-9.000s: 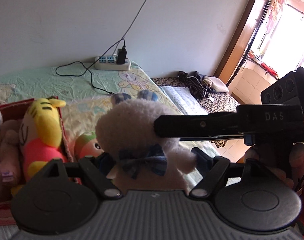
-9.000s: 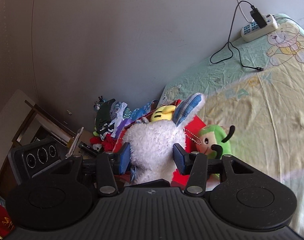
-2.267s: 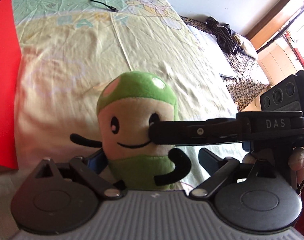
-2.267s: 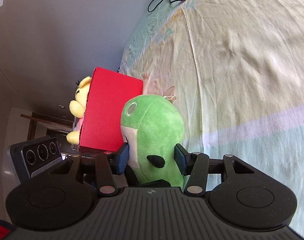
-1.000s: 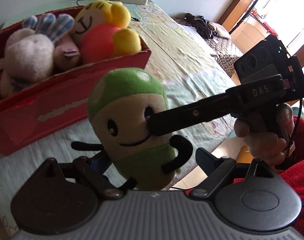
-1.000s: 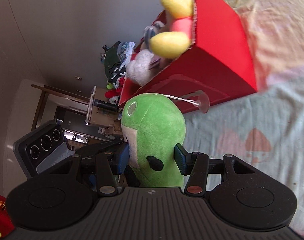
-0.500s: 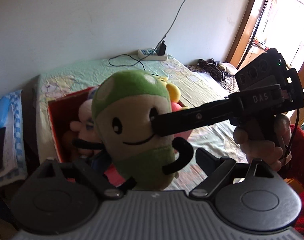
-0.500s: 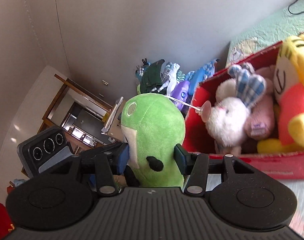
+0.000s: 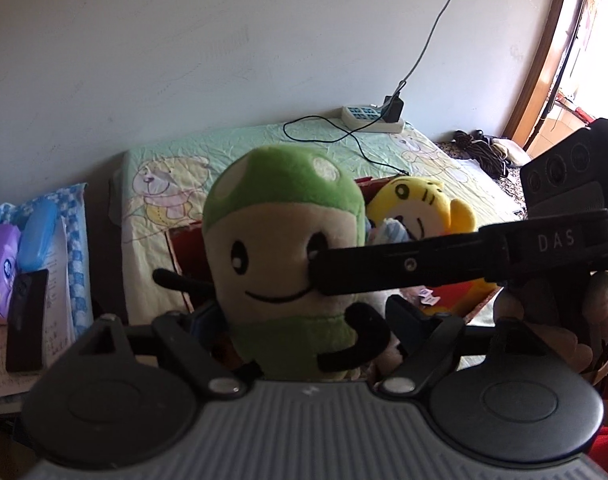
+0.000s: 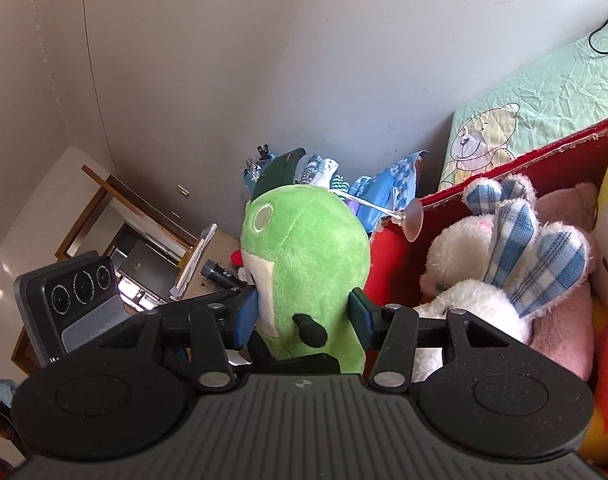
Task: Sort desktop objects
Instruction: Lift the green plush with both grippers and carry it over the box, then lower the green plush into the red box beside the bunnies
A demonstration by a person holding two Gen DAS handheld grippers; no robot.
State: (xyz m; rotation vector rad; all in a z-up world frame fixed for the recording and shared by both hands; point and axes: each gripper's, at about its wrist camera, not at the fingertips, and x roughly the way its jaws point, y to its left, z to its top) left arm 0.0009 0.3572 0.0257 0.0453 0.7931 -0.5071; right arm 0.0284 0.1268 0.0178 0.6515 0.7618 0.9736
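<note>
The right gripper [image 10: 304, 316] is squeezing a green and cream plush toy with a smiling face [image 10: 304, 268] between its two blue pads, holding it upright just beside an open red cardboard box [image 10: 479, 176] on the bed. The left gripper [image 9: 300, 320] is sitting around the same toy [image 9: 282, 256], its fingers spread wide and not pressing it. Inside the box, a white plush rabbit with blue checked ears [image 10: 495, 264] is lying beside a yellow plush toy [image 9: 417, 204].
</note>
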